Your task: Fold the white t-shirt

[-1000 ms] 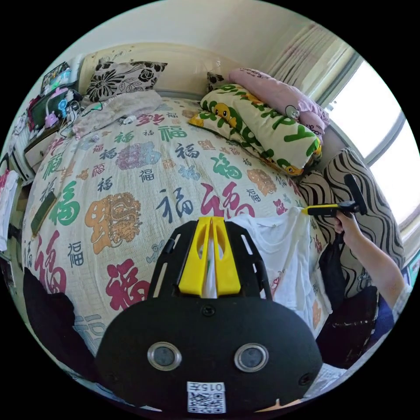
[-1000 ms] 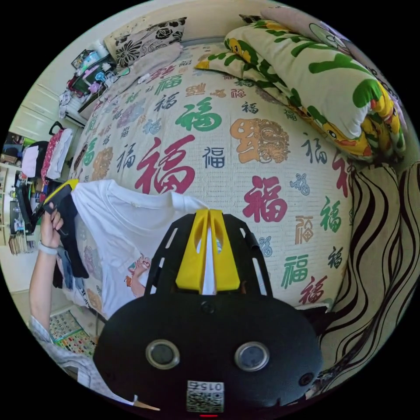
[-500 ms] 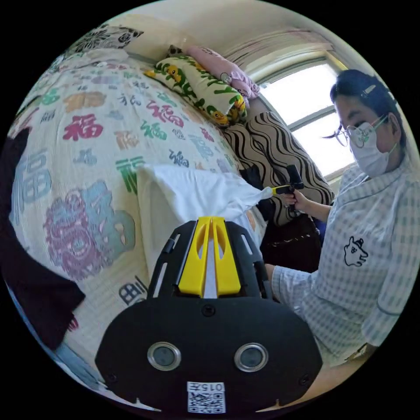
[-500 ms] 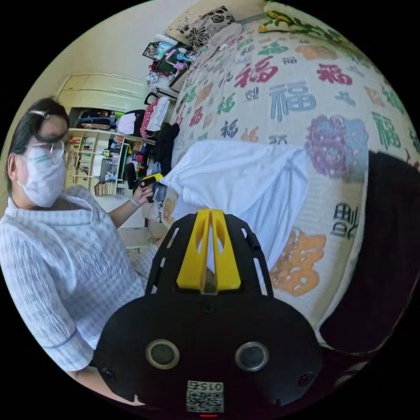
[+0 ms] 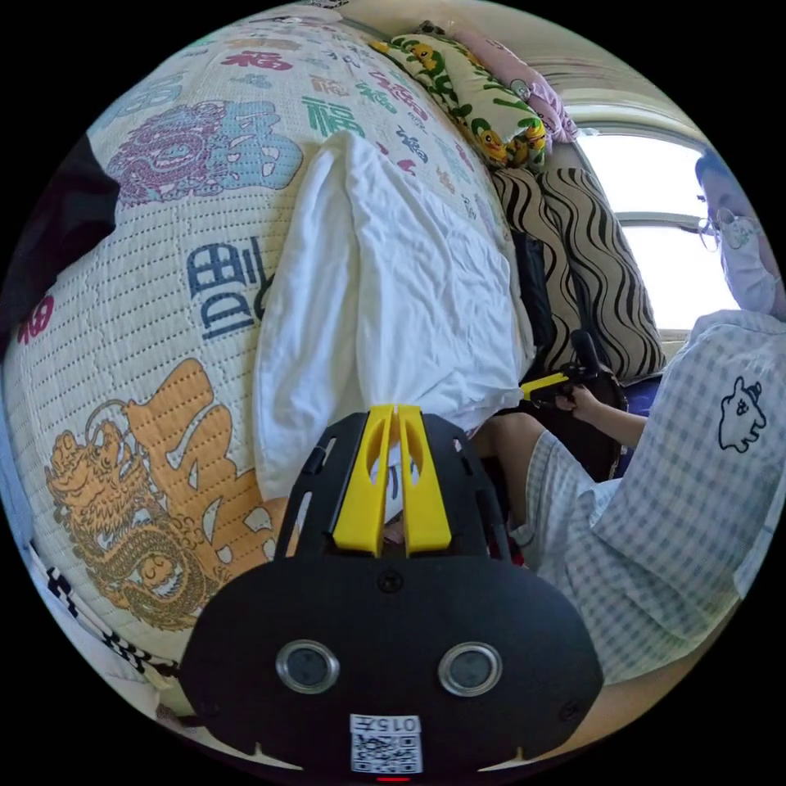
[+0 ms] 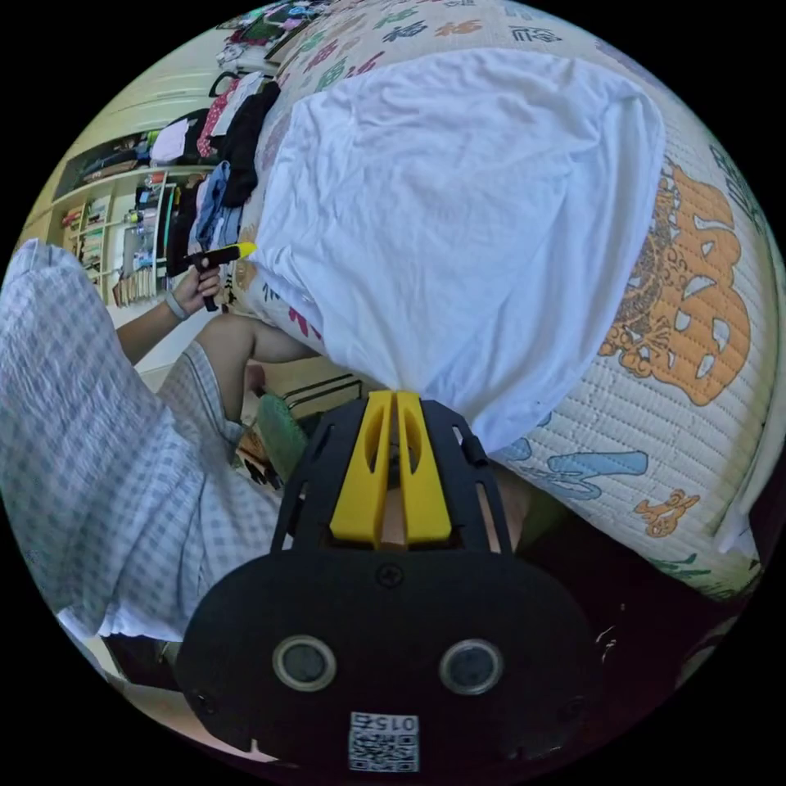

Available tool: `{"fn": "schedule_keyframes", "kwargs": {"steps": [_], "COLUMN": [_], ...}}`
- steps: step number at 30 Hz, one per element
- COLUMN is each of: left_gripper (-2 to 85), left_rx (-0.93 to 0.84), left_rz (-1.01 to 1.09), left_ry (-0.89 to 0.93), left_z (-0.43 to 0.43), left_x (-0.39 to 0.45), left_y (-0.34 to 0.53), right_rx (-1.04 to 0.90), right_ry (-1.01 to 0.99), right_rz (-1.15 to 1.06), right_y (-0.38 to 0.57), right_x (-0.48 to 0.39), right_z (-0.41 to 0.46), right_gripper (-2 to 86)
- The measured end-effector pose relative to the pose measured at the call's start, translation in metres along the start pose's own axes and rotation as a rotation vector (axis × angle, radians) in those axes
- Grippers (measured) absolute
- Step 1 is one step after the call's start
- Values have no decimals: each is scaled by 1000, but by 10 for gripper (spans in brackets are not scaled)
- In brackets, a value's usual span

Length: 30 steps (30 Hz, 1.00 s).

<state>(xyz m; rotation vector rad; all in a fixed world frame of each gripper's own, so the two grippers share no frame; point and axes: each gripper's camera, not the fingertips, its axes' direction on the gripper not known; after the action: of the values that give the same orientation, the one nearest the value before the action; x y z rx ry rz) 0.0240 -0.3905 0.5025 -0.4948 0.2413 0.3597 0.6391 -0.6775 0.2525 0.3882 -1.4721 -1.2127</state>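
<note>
The white t-shirt (image 5: 385, 270) lies spread on the bed, plain side up, reaching down to the bed's near edge. In the left gripper view, my left gripper (image 5: 395, 408) is shut on one near corner of it. The right gripper (image 5: 544, 383) shows to the right there, held in a hand and pinching the other near corner. In the right gripper view the t-shirt (image 6: 458, 213) covers the quilt, and my right gripper (image 6: 391, 395) is shut on its lower corner. The left gripper (image 6: 233, 252) holds the far corner at the left.
The quilt (image 5: 164, 344) is printed with coloured characters and a dragon. Pillows (image 5: 467, 74) and a striped cushion (image 5: 589, 262) lie near the window. The person sits at the bed's edge in a checked shirt (image 5: 688, 491). Shelves and hanging clothes (image 6: 196, 180) stand beyond.
Both grippers kept their hold and swung the t-shirt over. It was held up with its print showing and now lies flat on the quilt, with both corners drawn to the bed's near edge.
</note>
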Motion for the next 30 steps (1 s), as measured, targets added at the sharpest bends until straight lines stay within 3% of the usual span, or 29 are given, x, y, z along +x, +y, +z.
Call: {"fn": "schedule_keyframes", "kwargs": {"steps": [5,10,12,16,19,24,30], "left_gripper": [-8,-7,-6,-8,-8,-8,-9], "left_rx": [-67,71,44,-49,-126,56,274], "left_rz": [55,279,373,466,362,288,226], "left_ry": [-147,-95,-79,-86,-70,-82,30], "left_z": [-13,-24,-9,25,28,-18,-49], "left_x": [15,72,89,91,73,76,108], "left_y": [26,29,28,48,77,121,143], "right_rx": [28,247,281,236,245,402,307], "right_ry": [173,121,101,177,196,151,227], "right_rz": [-25,-118,-141,-31,186,192,70], "right_y": [24,34,31,32,47,59,-5], "right_x": [-26,-67,-79,-96,-104,-157,-227], "right_z": [5,1,13,54,64,47,-2], "right_gripper": [-5,-5,-5,-6,-6,-6,-5]}}
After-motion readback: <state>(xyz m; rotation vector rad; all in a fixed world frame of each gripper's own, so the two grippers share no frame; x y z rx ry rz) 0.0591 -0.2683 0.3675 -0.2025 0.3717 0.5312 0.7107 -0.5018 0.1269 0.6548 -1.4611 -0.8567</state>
